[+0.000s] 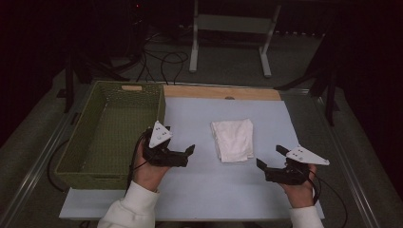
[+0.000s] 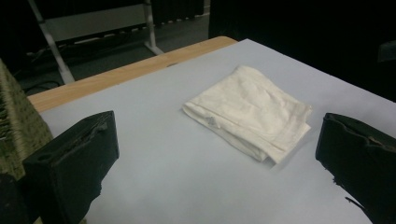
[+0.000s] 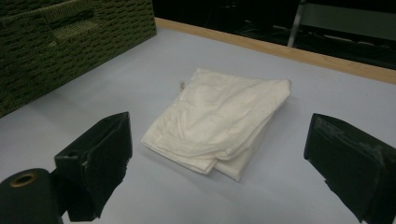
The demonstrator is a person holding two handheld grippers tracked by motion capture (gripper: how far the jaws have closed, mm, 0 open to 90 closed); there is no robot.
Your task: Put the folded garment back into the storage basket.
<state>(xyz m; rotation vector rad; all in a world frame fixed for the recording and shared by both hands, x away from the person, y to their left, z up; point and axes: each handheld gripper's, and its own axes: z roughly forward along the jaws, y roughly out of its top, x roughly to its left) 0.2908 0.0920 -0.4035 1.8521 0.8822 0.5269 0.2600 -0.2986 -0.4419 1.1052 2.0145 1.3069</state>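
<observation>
A: Left tongs (image 1: 190, 153)?
B: Spread wide, gripping nothing, touching nothing. Held in a hand at lower centre-left of the high view, just right of the green woven basket (image 1: 81, 156). Jaws aimed right, toward the cloth.

A: And right tongs (image 1: 270, 157)?
B: Also wide apart and empty. Lower right of the high view, pointing up-left. Hovering clear of the cloth.

A: Location of the folded white cloth (image 1: 233, 139)?
B: Flat on the pale blue worktop (image 1: 199, 190), centre of the high view, between the two tongs and apart from both. Well clear of the basket.

A: Orientation?
B: Roughly rectangular, long axis running top to bottom in the high view, leaning slightly so the upper end sits a bit further left. In the left gripper view, cloth (image 2: 250, 112) sits centre-right between the black jaws, long axis slanting from upper left to lower right, layered edges facing the lower left. In the right gripper view, cloth (image 3: 217, 119) at mid-frame, slanting from lower left to upper right, stacked folds visible at the near lower corner.

A: Anything else nearby?
B: Wooden strip (image 1: 221, 92) along the worktop's far edge, upper centre of the high view.
</observation>
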